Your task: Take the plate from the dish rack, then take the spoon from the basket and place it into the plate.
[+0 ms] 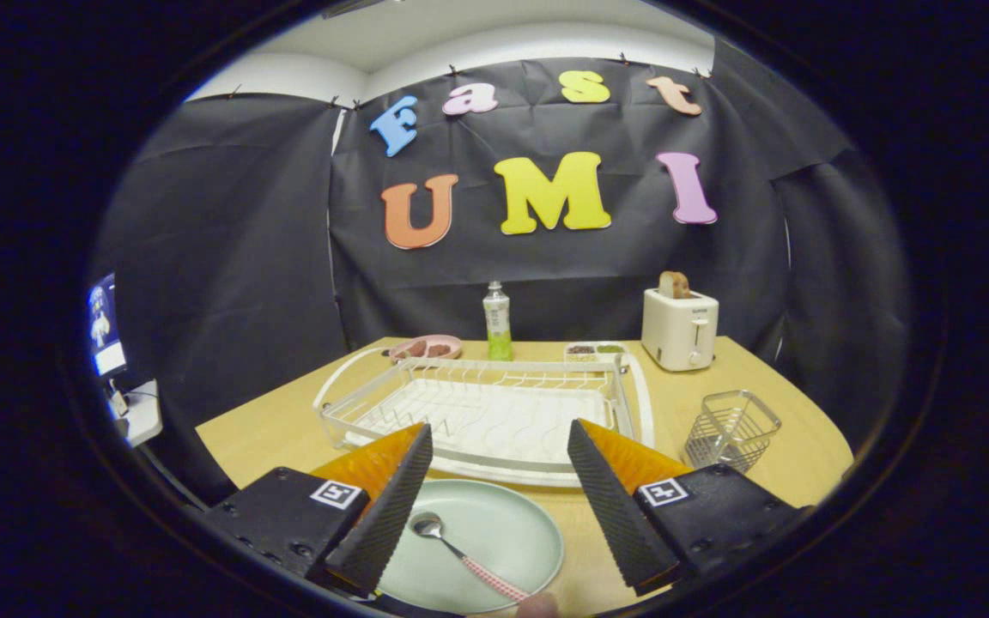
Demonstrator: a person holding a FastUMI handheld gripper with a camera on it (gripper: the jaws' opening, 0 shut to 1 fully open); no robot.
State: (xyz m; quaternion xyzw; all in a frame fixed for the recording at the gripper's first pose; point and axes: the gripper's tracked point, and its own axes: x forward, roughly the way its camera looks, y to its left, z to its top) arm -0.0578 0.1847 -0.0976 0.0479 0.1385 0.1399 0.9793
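- With the tool (500, 446) spread apart and holding nothing, the spoon (464, 555) is seen lying in the plate (512, 532) on the desk (769, 429).
- Risk judged low: the plate could be nudged by a finger, or the spoon tipped off.

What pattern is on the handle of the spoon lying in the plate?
A red-and-white check on the spoon handle, seen in the gripper view, on the pale green plate between the open jaws.

at the table's (769, 390) far edge: toaster (679, 329) holding bread (675, 284), bottle (497, 321), pink dish (427, 348), white two-compartment tray (596, 350).
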